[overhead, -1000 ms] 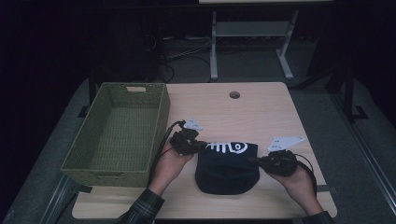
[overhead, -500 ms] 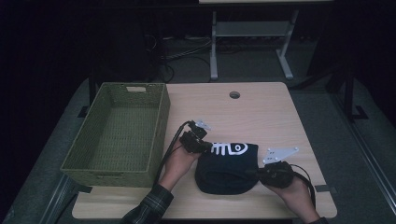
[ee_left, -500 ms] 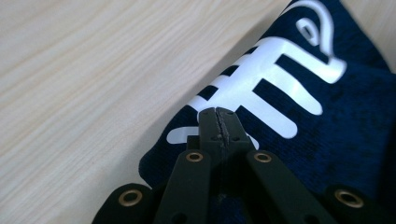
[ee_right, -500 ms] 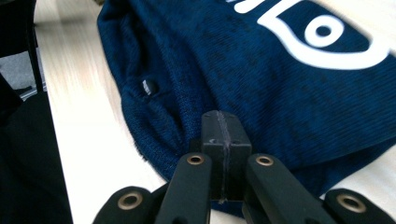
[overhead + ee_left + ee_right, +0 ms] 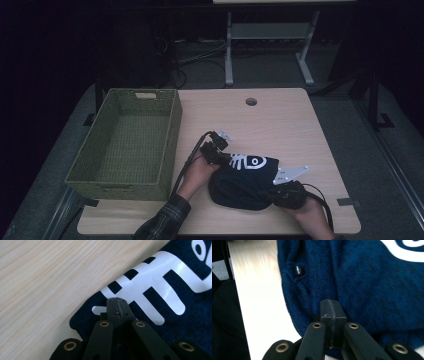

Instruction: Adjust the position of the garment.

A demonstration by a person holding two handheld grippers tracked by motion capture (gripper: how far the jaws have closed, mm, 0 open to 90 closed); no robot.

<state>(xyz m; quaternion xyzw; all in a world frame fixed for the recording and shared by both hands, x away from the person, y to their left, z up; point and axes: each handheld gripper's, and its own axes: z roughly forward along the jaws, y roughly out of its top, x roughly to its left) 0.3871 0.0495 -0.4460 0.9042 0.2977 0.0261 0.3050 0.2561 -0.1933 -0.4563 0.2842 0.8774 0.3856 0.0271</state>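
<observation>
High view shows a dark blue shirt [image 5: 245, 182] bunched near the front edge of the table [image 5: 280, 120], right of the green basket [image 5: 125, 145]. The left gripper [image 5: 117, 305] and right gripper [image 5: 331, 311] are both pressed together over its edges, though whether they pinch cloth I cannot tell. It looks soft, light and floppy, so grab it by the hem.

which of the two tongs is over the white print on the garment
The left tongs: their shut tips lie on the white print of the dark blue garment. The right tongs rest on plain blue knit near a small dark button.
</observation>
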